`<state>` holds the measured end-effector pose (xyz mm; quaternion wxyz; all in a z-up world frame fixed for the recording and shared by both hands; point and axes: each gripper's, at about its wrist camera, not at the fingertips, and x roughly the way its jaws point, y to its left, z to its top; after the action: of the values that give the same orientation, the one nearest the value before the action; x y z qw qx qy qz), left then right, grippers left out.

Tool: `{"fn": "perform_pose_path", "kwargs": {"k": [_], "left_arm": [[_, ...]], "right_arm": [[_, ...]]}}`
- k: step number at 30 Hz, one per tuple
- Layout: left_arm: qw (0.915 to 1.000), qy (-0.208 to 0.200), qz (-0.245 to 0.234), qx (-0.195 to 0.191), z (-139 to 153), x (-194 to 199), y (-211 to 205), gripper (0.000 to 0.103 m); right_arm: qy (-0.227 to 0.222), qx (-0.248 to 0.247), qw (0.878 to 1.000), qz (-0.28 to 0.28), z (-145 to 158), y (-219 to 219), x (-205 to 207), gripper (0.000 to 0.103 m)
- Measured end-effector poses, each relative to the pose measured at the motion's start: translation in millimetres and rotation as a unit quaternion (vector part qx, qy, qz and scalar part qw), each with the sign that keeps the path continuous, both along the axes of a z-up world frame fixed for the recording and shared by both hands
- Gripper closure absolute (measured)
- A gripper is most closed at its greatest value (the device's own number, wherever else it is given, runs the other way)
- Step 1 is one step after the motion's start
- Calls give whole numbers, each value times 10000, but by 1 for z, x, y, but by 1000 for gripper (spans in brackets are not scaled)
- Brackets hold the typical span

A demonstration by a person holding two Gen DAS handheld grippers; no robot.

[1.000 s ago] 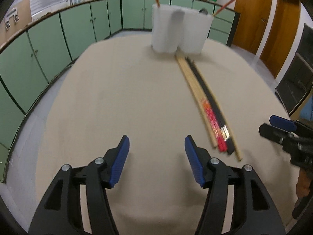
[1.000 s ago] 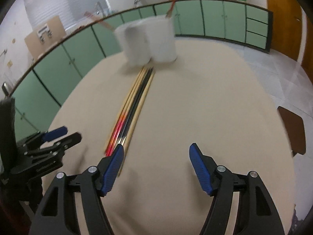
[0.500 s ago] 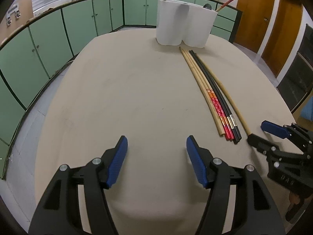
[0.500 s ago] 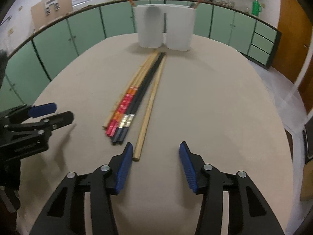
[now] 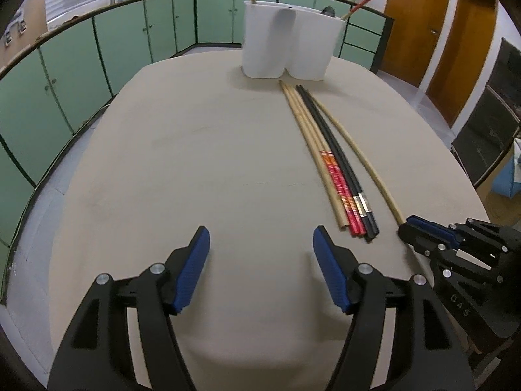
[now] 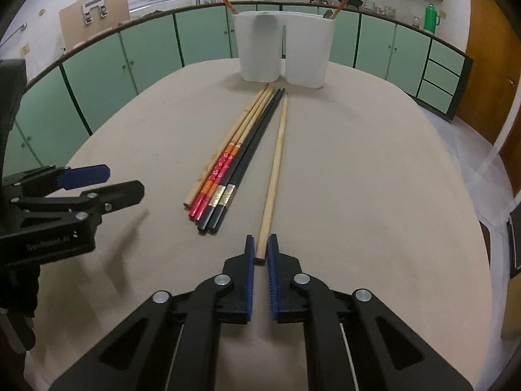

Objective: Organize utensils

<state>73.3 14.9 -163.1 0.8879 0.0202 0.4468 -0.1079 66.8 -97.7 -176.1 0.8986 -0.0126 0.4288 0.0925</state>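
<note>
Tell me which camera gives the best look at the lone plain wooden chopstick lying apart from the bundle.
The right wrist view. There the plain wooden chopstick runs straight up the frame, its near end between the closed-in fingers of the right gripper. The left wrist view shows it off to the side and curved, near end hidden by that gripper.

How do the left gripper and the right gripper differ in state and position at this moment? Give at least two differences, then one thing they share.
The left gripper is wide open and holds nothing; the right gripper has closed on the near end of the lone plain chopstick. The left gripper is over bare table, left of the bundle; the right gripper sits right of it. Both have black frames with blue pads.
</note>
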Motion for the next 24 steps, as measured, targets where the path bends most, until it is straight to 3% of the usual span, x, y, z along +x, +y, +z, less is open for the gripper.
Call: {"fn": "perform_pose_path", "kwargs": {"k": [7, 14, 24], "left_arm": [[9996, 92, -255, 5, -5, 2, -25, 38], [9992, 155, -240, 294, -13, 7, -45, 38], [9996, 119, -225, 158, -13, 6, -52, 39]], "right_arm": [[49, 115, 9995, -289, 0, -23, 3, 96], [77, 299, 9987, -405, -2, -37, 6, 96], [62, 407, 9984, -380, -2, -42, 4, 96]]}}
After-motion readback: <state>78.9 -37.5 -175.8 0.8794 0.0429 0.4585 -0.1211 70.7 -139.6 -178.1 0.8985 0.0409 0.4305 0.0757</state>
